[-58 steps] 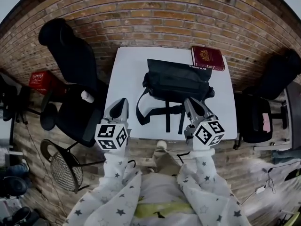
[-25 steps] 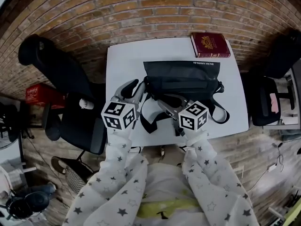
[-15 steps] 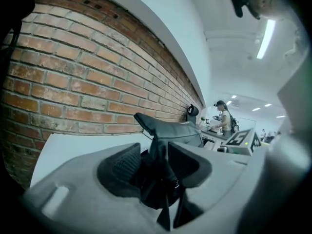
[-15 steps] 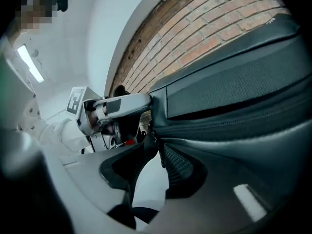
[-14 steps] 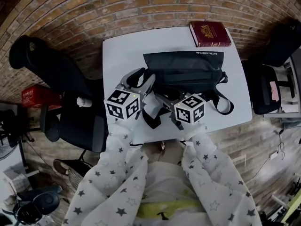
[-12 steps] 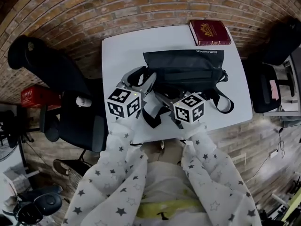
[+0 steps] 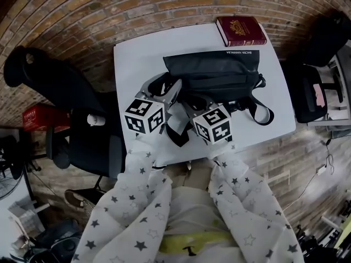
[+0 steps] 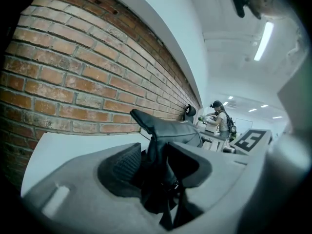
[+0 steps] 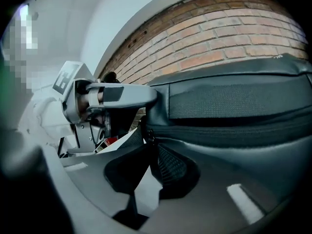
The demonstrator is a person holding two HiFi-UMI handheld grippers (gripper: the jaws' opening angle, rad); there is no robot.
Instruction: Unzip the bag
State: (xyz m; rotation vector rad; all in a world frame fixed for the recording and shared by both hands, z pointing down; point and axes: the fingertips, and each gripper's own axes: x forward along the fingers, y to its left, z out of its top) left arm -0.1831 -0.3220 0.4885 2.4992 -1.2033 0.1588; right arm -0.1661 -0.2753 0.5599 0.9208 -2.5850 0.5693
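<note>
Entry: the black fabric shoulder bag (image 7: 214,73) is lying on the white surface (image 7: 137,59), its long side running along the brick wall (image 7: 109,15), with a dark red book (image 7: 241,30) just beyond its far right corner.

Change: about two seconds ago you were holding both tools at the near edge of the surface, short of the bag. You are now holding both at the bag's left end.

Left gripper (image 7: 167,86): its jaws have just been opening and are now standing as wide as they go. The bag's left end panel (image 8: 158,179) is sitting between them, but the pads are not visibly pressing on it, so you are not yet anchoring the bag.

Right gripper (image 7: 196,102): its jaws have just been closing and are now standing roughly half apart, with bare surface showing through the gap. The zipper line (image 9: 219,126) is running off to the right, and the small zipper pull (image 9: 145,134) is sitting right at the jaw tips. No firm pinch is showing.

Judgement: the zipper is looking fully closed, so you are still setting up the grasps. Both grips need confirming before you pull.
</note>
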